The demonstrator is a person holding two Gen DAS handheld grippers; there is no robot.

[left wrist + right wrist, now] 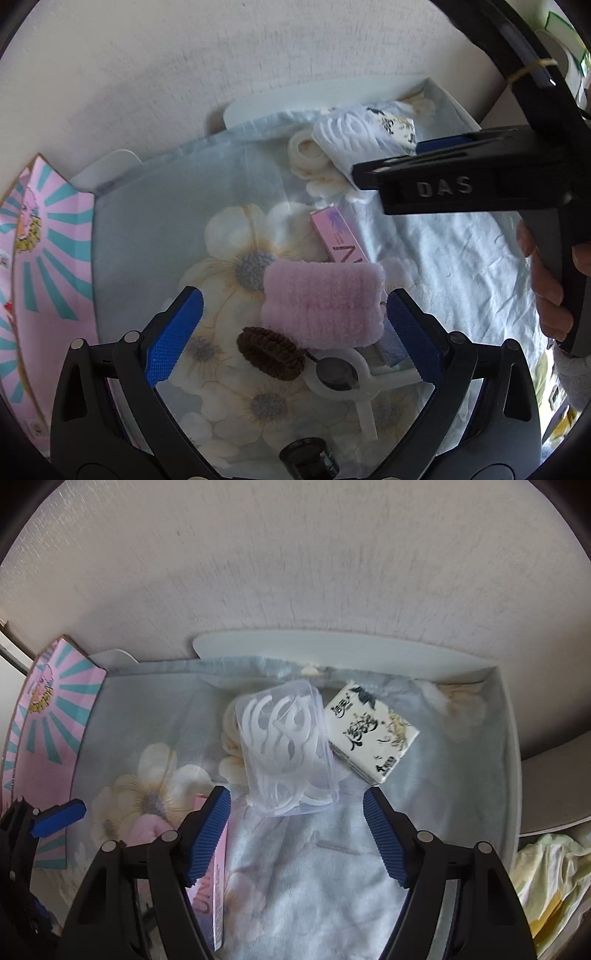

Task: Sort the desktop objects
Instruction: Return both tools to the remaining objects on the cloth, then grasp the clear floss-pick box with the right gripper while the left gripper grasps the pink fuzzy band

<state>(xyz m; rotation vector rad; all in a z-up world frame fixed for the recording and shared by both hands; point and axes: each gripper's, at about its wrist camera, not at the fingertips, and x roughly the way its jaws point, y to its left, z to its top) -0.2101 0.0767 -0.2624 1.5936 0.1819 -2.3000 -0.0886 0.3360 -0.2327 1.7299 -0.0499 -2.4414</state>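
My left gripper [293,332] is open and points down at a floral cloth. A fluffy pink band [323,302], a brown hair tie [271,352] and a clear plastic piece with a dark lens [336,373] lie between its blue pads. A pink box [340,236] lies just beyond the band. My right gripper [297,830] is open with nothing between its fingers. Just past its tips lies a clear box of white floss picks [288,746], with a tissue pack [373,734] to its right. In the left wrist view the right gripper [369,173] hangs over that box.
The floral cloth lines a white tray [513,746] set against a pale wall. A pink and teal printed carton [55,240] stands at the tray's left. A small black jar [308,458] sits near the left gripper's base. A yellowish cloth [546,878] lies outside the tray's right wall.
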